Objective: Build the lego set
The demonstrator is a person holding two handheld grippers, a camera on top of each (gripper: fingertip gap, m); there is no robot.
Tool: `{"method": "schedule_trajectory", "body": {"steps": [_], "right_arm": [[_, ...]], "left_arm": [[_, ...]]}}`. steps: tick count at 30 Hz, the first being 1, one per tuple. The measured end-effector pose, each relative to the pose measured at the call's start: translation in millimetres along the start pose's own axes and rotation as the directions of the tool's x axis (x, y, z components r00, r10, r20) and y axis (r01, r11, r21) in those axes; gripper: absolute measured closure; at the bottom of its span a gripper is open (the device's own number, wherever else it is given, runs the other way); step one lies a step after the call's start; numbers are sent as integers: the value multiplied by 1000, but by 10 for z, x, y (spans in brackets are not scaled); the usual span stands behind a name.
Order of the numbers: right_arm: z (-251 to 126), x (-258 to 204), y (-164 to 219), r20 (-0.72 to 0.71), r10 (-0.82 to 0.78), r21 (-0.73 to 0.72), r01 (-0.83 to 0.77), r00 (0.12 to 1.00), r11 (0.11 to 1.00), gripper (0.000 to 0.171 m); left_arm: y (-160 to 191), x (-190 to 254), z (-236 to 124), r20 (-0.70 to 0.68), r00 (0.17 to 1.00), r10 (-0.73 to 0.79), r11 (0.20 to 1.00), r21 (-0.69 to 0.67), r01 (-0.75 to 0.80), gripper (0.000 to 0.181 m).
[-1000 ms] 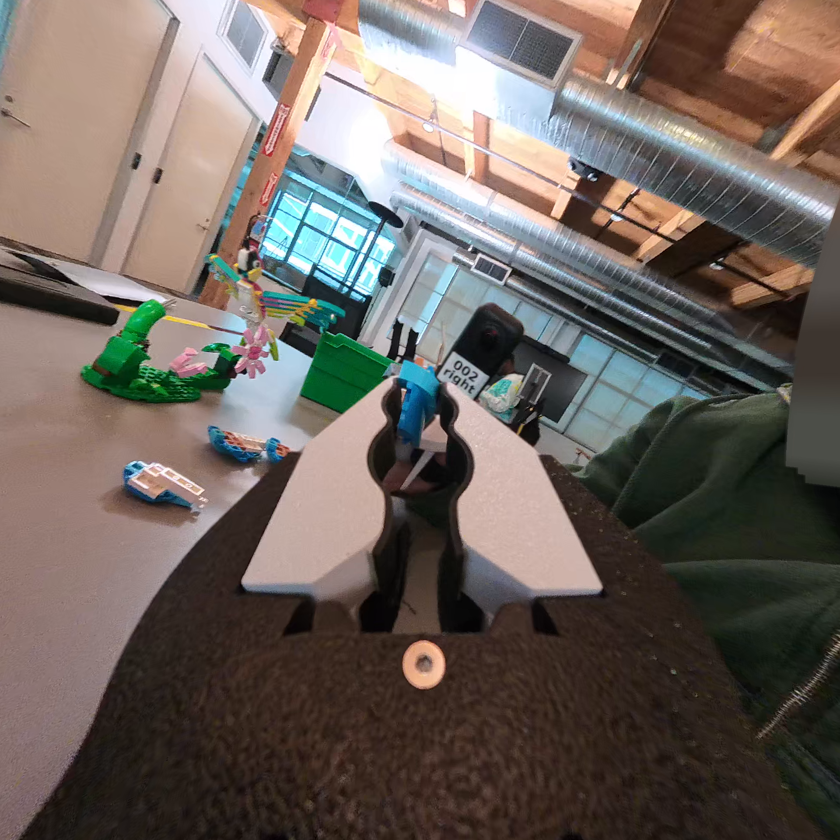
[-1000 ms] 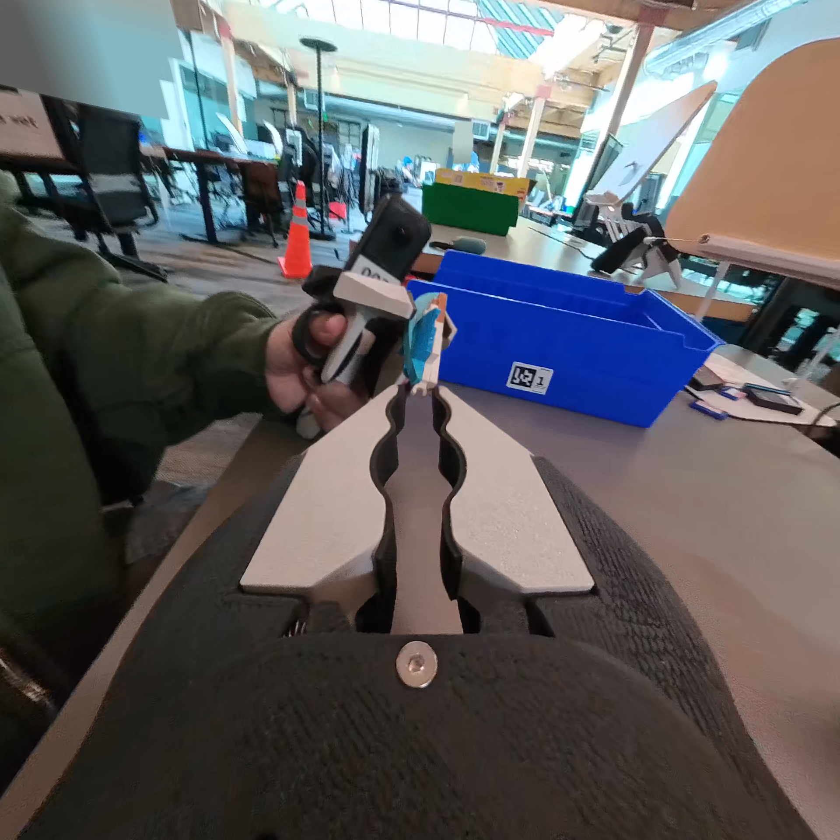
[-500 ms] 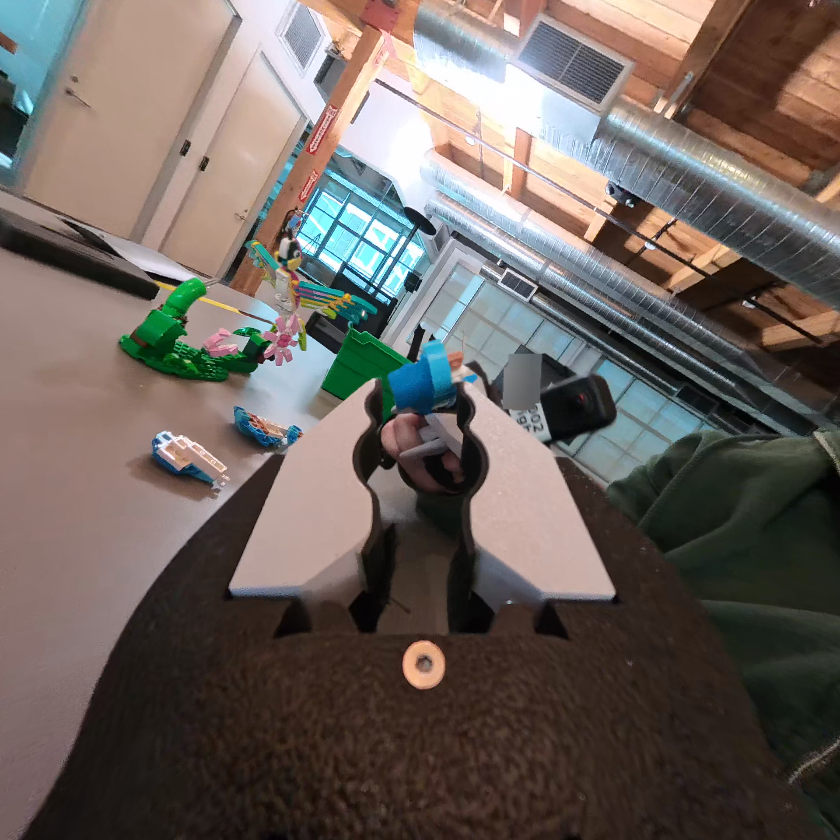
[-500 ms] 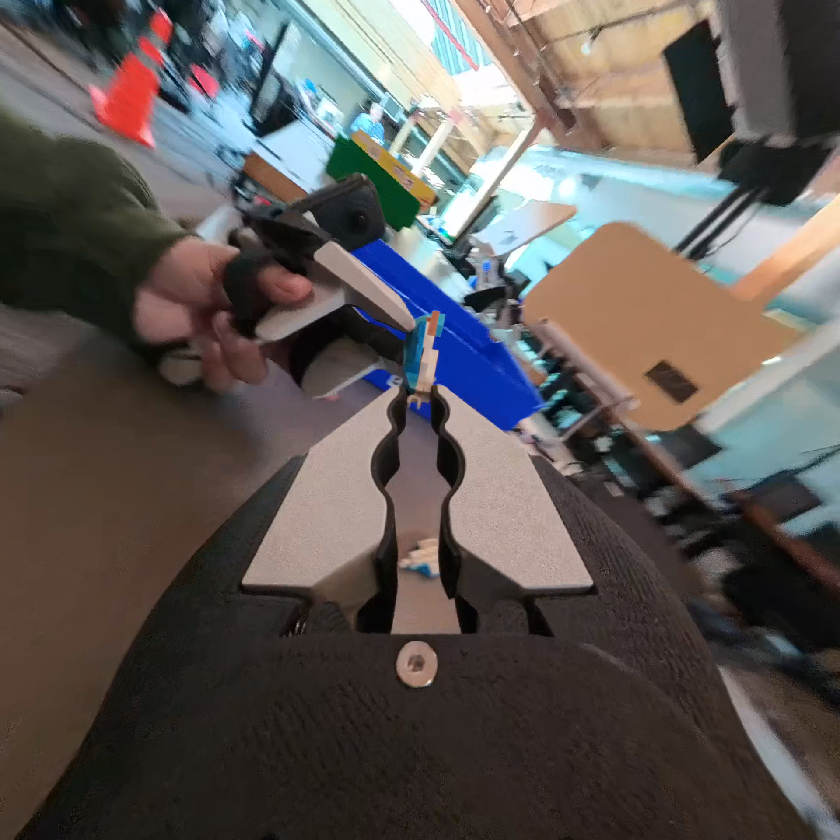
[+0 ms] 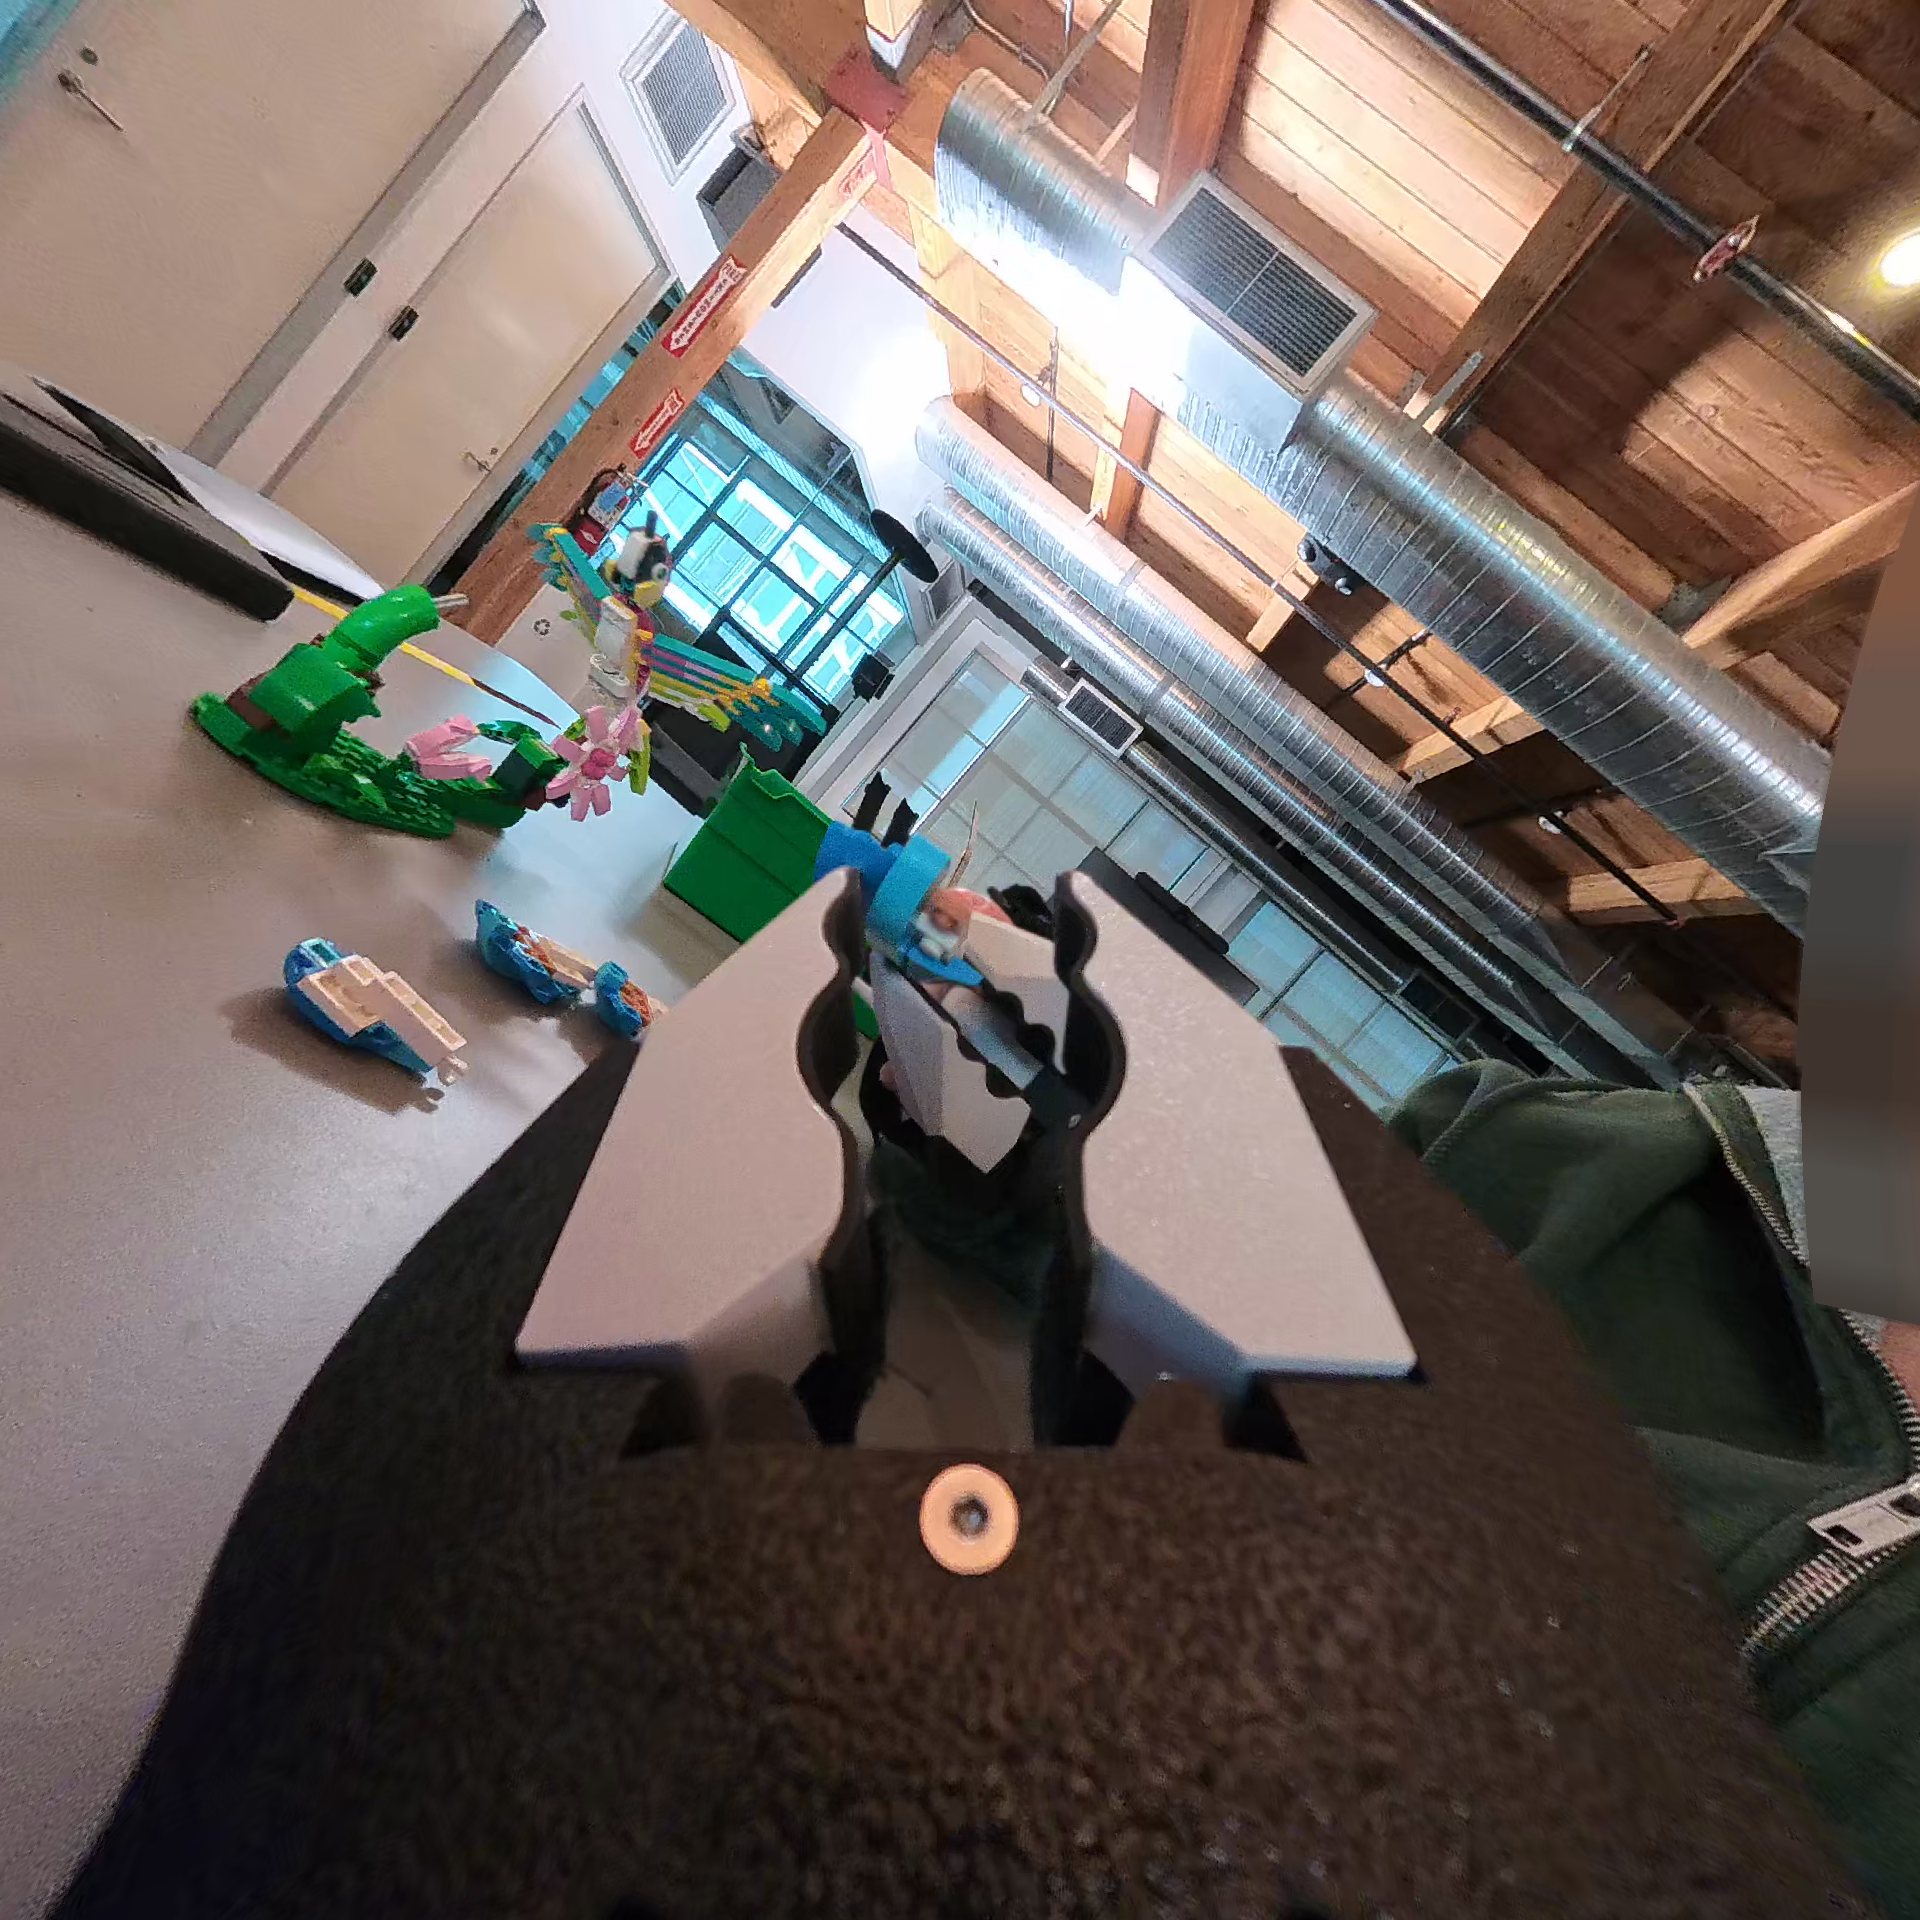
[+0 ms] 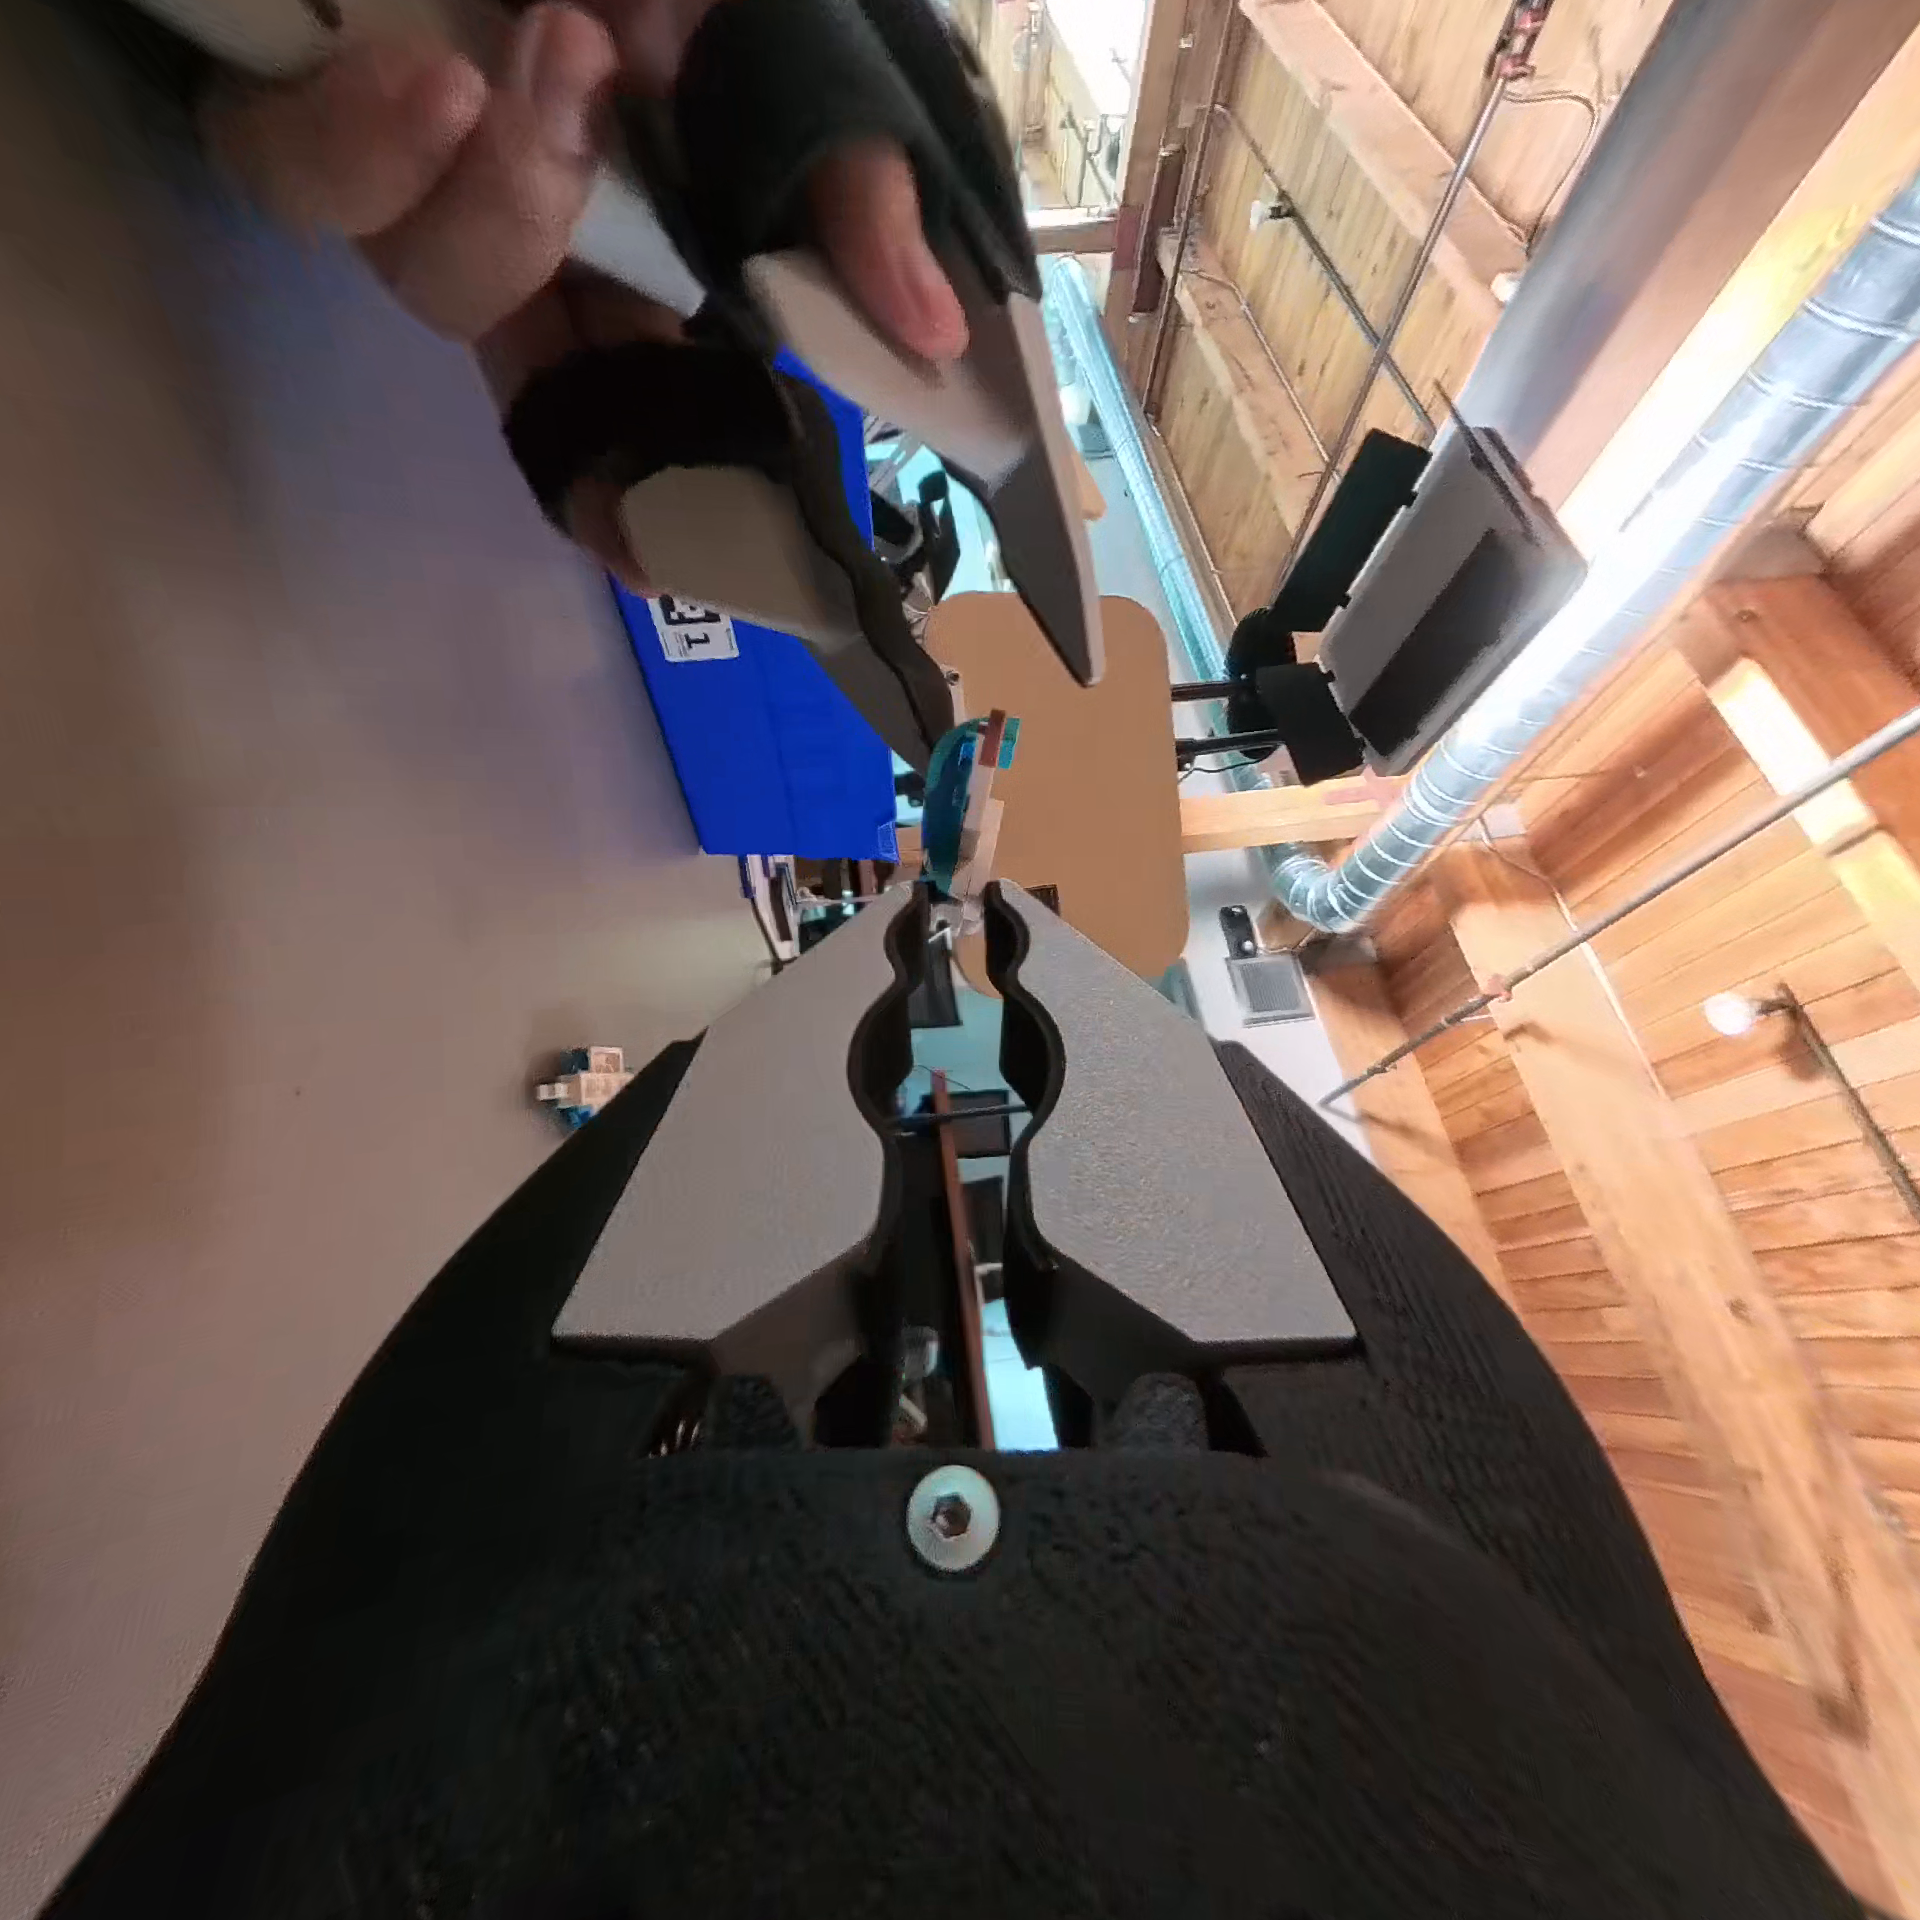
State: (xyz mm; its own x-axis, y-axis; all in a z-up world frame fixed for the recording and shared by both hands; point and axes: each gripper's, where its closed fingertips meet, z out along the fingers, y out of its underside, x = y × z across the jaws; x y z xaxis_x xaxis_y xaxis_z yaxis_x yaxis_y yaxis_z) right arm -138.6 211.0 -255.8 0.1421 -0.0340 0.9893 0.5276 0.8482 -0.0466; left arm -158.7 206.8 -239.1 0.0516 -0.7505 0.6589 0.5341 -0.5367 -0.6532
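A small blue, white and orange brick piece (image 6: 961,810) sticks out of my right gripper (image 6: 954,899), which is shut on its lower end and holds it in the air above the grey table (image 6: 260,1039). In the left wrist view the piece (image 5: 902,891) sits between the spread tips of my left gripper (image 5: 958,888), near the left fingertip. The left gripper is open and holds nothing. The right gripper's fingers (image 5: 940,1029) show just behind the piece. In the right wrist view the left gripper (image 6: 1003,712) hangs open above the piece, with a hand (image 6: 447,156) on it.
A green brick model with pink flowers and a colourful bird (image 5: 364,748) stands on the table. Two loose blue pieces (image 5: 364,1003) (image 5: 551,961) lie nearer. A green bin (image 5: 748,852) stands behind. A blue bin (image 6: 769,727) and a small brick piece (image 6: 582,1081) show in the right wrist view. A green sleeve (image 5: 1610,1247) is at right.
My left gripper was shut on the blue piece and has opened, letting it go. The right gripper keeps hold of the piece and has rolled sharply, tilting its view.
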Motion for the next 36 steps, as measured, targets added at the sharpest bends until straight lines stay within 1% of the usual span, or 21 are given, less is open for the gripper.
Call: {"method": "schedule_trajectory", "body": {"steps": [2, 5, 7, 9, 10, 11, 12, 13, 15, 16, 17, 18, 19, 22, 24, 26, 28, 30, 32, 34, 36], "right_arm": [[-2, -13, -11, 0, -37, -1, 37, 999, 999, 164], [-11, -1, -35, -9, -68, 5, 68, 998, 998, 164], [-6, -24, -27, 0, -79, -2, 79, 997, 997, 164], [1, -76, -39, 43, 8, 16, -8, 999, 1000, 162], [4, -118, -47, 90, 108, 24, -110, 990, 994, 159], [7, -158, -56, 150, 237, 25, -243, 960, 970, 150], [11, -180, -69, 209, 387, 17, -399, 898, 917, 143], [23, -170, -72, 253, 539, -5, -556, 803, 831, 137], [62, -140, -44, 305, 776, -79, -797, 553, 599, 131], [79, -141, -31, 318, 843, -117, -865, 433, 488, 128], [95, -139, -7, 312, 881, -140, -899, 357, 414, 127], [99, -155, -1, 313, 889, -154, -906, 333, 394, 125], [101, -181, -1, 312, 883, -162, -897, 349, 412, 125], [89, -187, -97, 319, 836, -128, -853, 447, 505, 138], [100, -192, -119, 307, 826, -133, -839, 472, 528, 135], [101, -203, -147, 322, 843, -146, -857, 431, 494, 127], [96, -190, -166, 340, 873, -158, -894, 350, 420, 122], [112, -218, -134, 335, 901, -202, -914, 274, 353, 111], [119, -295, -124, 344, 908, -244, -911, 240, 333, 106], [112, -291, -138, 347, 903, -235, -909, 253, 345, 121], [111, -286, -85, 320, 889, -228, -884, 329, 409, 137]], "left_arm": [[-6, -16, -4, 6, 1000, -12, 1000, 3, 12, 150], [-4, -82, -9, 58, 998, 0, 1000, 3, 0, 170], [-3, -109, -14, 81, 997, 8, 1000, 1, -8, 172], [-12, -123, -21, 112, 992, 51, 999, 1, -52, 172], [-17, -129, -23, 133, 987, 94, 996, -4, -94, 172], [-22, -130, -27, 154, 977, 145, 989, -15, -145, 172], [-21, -133, -30, 173, 965, 198, 980, -32, -195, 172], [-16, -141, -33, 191, 951, 244, 970, -52, -239, 172], [9, -164, -28, 220, 923, 316, 948, -95, -303, 173], [45, -165, -13, 219, 913, 344, 938, -123, -324, 173], [93, -174, 7, 216, 906, 364, 929, -157, -336, 173], [123, -187, 22, 222, 896, 384, 920, -180, -349, 173], [135, -200, 28, 228, 890, 395, 914, -194, -356, 173], [135, -195, 23, 220, 891, 398, 912, -199, -358, 173], [160, -178, 33, 204, 890, 407, 906, -213, -366, 174], [167, -188, 36, 215, 878, 428, 896, -225, -382, 174], [172, -185, 32, 210, 872, 443, 888, -236, -395, 174], [186, -155, 37, 190, 858, 478, 869, -247, -429, 174], [242, -147, 57, 175, 834, 524, 837, -287, -466, 174], [329, -134, 89, 146, 813, 564, 802, -335, -496, 173], [353, -142, 98, 146, 796, 588, 782, -353, -513, 173]]}}
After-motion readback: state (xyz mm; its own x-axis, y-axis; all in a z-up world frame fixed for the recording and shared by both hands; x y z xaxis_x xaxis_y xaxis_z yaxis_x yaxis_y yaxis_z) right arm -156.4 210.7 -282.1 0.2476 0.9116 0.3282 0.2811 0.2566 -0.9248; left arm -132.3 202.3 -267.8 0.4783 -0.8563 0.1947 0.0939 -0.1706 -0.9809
